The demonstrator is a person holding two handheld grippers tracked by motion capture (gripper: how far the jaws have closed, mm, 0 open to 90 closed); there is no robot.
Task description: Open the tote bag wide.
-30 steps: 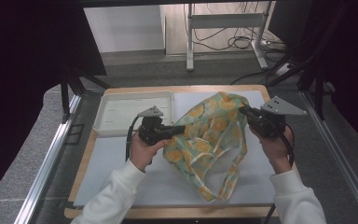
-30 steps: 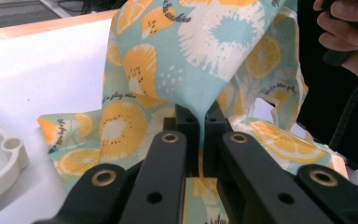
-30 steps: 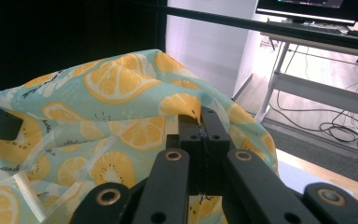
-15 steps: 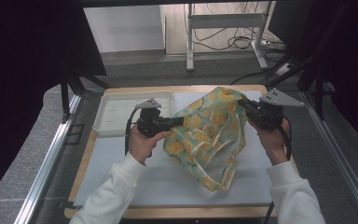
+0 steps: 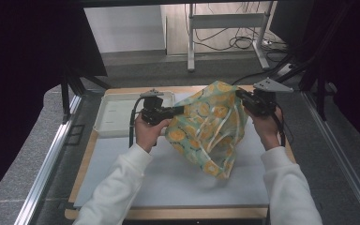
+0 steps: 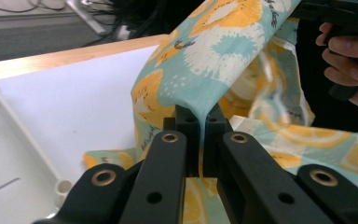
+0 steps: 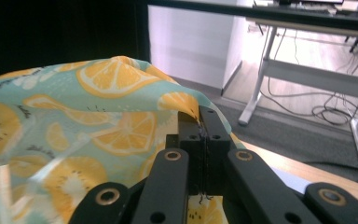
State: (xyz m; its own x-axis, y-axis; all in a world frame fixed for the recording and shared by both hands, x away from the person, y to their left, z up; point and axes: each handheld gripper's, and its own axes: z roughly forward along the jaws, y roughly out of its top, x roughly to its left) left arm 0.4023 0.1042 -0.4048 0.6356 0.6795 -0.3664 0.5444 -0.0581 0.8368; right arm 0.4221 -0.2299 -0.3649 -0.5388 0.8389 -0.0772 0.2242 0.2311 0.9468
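Our left gripper (image 6: 199,135) has its jaws closed tight on one edge of the lemon-print cloth (image 5: 208,126), and our right gripper (image 7: 203,135) is clamped the same way on the opposite edge, the fabric bunching over its black jaws. With each hand pinching a side, we hold the cloth up off the desk (image 5: 168,180), stretched between the two grippers, which looks like a way to spread it out and find its shape before laying or folding it. It hangs at the centre of the high view, the left gripper (image 5: 178,111) at its nine o'clock and the right gripper (image 5: 238,96) at its two o'clock, the loose lower end drooping toward five o'clock onto the white mat (image 5: 122,159). The cloth is thin and semi-sheer, pale teal with orange and yellow citrus slices. A shallow white tray (image 5: 117,115) lies at ten o'clock.
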